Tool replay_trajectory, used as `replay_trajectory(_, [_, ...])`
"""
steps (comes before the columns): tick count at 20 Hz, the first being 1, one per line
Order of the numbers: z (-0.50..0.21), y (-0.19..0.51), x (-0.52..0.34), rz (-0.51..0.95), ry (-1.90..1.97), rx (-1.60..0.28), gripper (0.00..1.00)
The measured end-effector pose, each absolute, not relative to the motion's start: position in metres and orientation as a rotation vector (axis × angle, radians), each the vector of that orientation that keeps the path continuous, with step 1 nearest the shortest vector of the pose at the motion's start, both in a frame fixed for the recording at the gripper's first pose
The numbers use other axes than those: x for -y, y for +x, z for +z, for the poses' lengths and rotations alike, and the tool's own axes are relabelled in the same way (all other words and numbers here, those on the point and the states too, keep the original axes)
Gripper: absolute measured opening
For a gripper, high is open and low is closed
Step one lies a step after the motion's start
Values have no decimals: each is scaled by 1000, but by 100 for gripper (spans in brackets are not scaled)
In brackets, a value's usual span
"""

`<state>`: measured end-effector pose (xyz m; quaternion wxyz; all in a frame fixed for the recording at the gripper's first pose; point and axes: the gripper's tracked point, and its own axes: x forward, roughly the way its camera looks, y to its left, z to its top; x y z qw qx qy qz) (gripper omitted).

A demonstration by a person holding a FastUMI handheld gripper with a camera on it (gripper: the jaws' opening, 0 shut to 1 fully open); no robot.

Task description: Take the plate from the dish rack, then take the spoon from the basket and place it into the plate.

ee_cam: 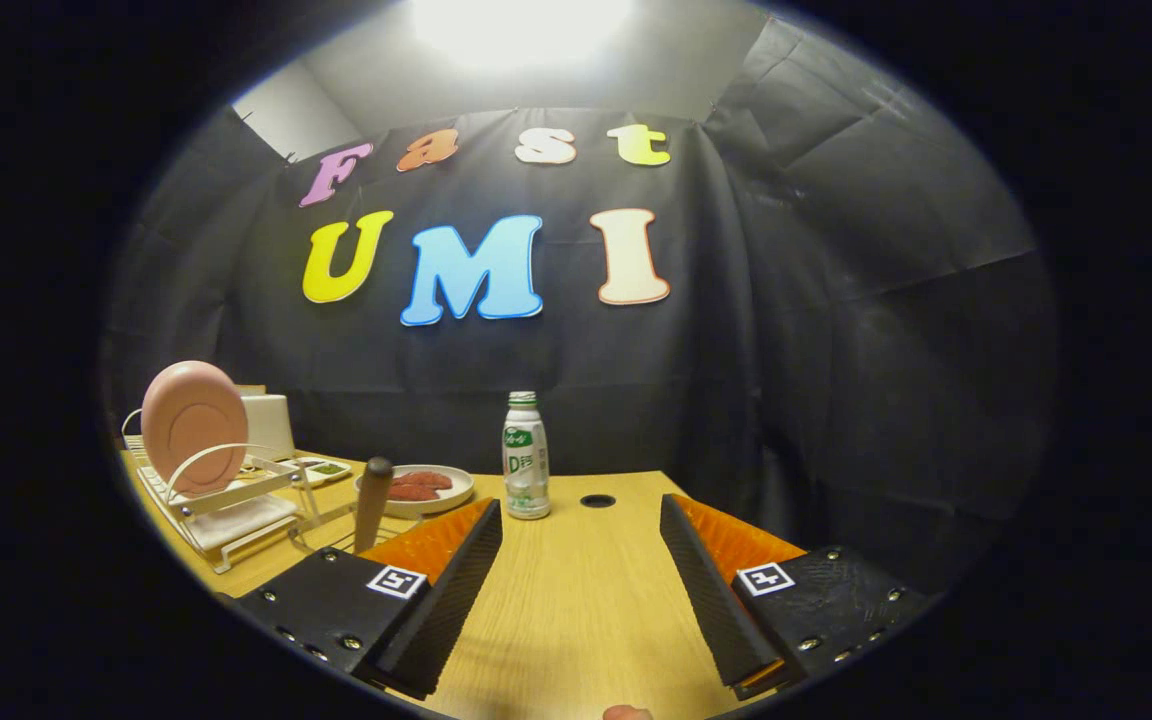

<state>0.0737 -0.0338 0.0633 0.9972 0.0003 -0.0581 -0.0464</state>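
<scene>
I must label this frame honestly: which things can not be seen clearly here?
- Spoon: only its handle shows; the gripper, open, hides its lower end.
- Basket: mostly behind the same finger.
- Dish rack: its far side is lost in shadow behind the plate.
- Bottle: label too small.

I see a dim booth, one hard overhead lamp (pixel 521 25) blown out to white glare, wooden table (pixel 576 600) warmly lit, focus fairly sharp — fisheye bending the edges, corners sinking into shadow.

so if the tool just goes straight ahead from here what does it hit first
Probably nothing soon: the open tool points over bare table. The bottle stands beyond the fingers, slightly left of the line, so it might be clipped; depth is unclear.
</scene>
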Motion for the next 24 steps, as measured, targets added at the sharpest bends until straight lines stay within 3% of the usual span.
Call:
replay_trajectory(6, [120, -2, 58, -190, -51, 89, 97])
replay_trajectory(12, [153, -66, 6, -182, -26, 28, 97])
replay_trajectory(24, [191, -55, -241, 179, 58, -61, 97])
